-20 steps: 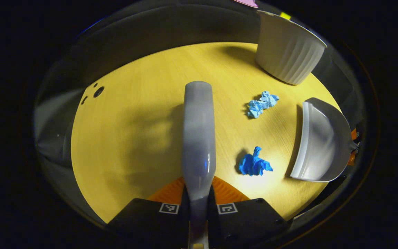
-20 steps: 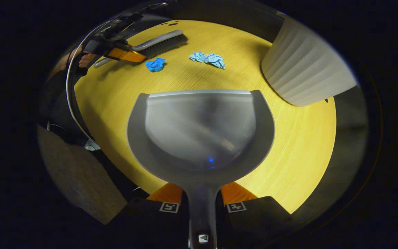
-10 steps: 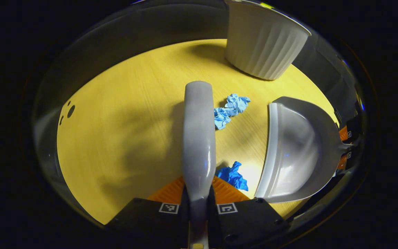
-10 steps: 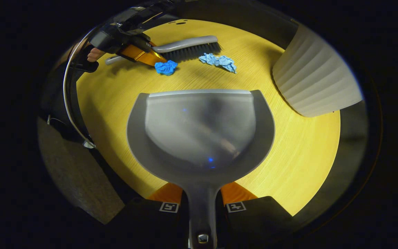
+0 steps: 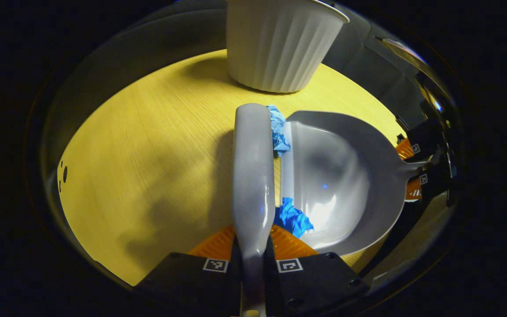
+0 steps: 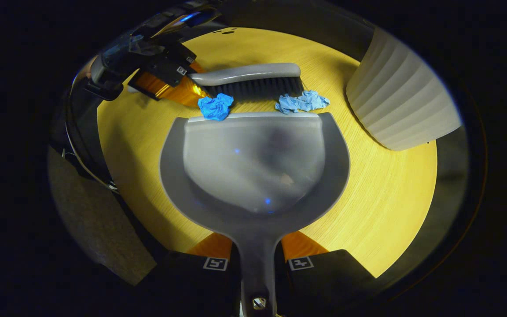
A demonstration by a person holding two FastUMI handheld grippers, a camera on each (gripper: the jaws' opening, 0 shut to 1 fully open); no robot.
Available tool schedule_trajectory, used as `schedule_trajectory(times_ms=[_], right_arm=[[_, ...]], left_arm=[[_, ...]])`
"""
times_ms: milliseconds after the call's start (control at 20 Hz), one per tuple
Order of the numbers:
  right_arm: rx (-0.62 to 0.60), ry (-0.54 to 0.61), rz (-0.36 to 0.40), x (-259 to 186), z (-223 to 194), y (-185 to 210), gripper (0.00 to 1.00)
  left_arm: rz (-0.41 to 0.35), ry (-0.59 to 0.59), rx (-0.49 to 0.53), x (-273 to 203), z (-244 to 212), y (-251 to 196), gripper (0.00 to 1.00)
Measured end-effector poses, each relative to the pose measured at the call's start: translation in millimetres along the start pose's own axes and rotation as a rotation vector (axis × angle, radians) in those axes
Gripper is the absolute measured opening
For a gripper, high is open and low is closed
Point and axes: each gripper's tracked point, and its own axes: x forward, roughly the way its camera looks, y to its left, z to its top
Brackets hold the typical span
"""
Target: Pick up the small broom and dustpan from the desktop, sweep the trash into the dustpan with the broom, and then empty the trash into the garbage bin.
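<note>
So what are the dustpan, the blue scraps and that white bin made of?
Dustpan: probably smooth grey plastic, with soft glare spots. Blue scraps: likely crumpled paper or tissue, sharply creased and matte. White bin: seemingly ribbed plastic, with even vertical flutes.

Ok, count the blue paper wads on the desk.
2. The darker wad sits at the dustpan lip's left end; the paler wad at its right end, both against the broom bristles.

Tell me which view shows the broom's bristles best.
The right gripper view: the broom lies side-on there, its dark bristles showing under the grey back, just behind the two blue paper wads at the dustpan lip. The left gripper view looks along the broom's back, which covers the bristles.
</note>
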Motion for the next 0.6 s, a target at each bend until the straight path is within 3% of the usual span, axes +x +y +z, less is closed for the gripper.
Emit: schedule_trajectory(times_ms=[100, 250, 450, 600], right_arm=[[-0.002, -0.005, 0.006, 2.3, 5.2, -0.1, 0.35], [-0.009, -0.005, 0.010, 12.9, 7.5, -1.6, 0.35], [-0.004, 0.001, 0.012, 13.8, 1.6, -4.3, 0.35], [-0.002, 0.000, 0.014, 13.5, 0.3, -5.7, 0.35]], left_arm=[[-0.033, -0.016, -0.028, -10.8, 6.7, 1.1, 0.25], [0.053, -0.048, 0.003, -9.5, 19.9, 25.2, 0.29], [0.117, -0.064, 0.011, -1.3, 46.5, 47.9, 0.25], [0.090, -0.066, 0.025, 11.7, 57.0, 40.6, 0.28]])
